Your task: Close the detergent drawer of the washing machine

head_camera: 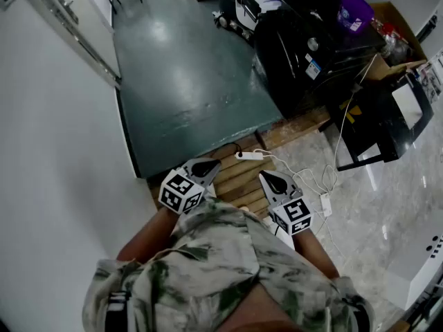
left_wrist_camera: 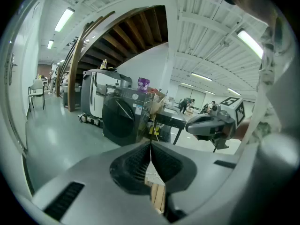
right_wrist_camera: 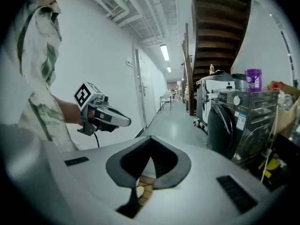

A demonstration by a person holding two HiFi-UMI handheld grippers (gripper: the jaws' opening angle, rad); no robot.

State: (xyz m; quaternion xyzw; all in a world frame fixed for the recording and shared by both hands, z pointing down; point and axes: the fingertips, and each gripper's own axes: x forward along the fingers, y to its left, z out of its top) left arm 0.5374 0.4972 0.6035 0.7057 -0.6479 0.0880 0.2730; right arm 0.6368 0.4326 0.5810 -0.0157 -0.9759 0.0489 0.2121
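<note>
Both claws clenched, empty: left claw [head_camera: 206,164], right claw [head_camera: 273,179] side by side. Washing machine [head_camera: 304,57] well ahead-right; drawer indistinguishable. Power strip [head_camera: 249,155] just ahead; black table [head_camera: 377,113] beside machine.

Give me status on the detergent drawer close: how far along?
Done: nothing visible. In hand: nothing. The left gripper and right gripper are both shut and empty, held by the person's torso above wooden slats. Left: everything. The washing machine stands well apart from both, and whether its drawer is open can't be made out.
</note>
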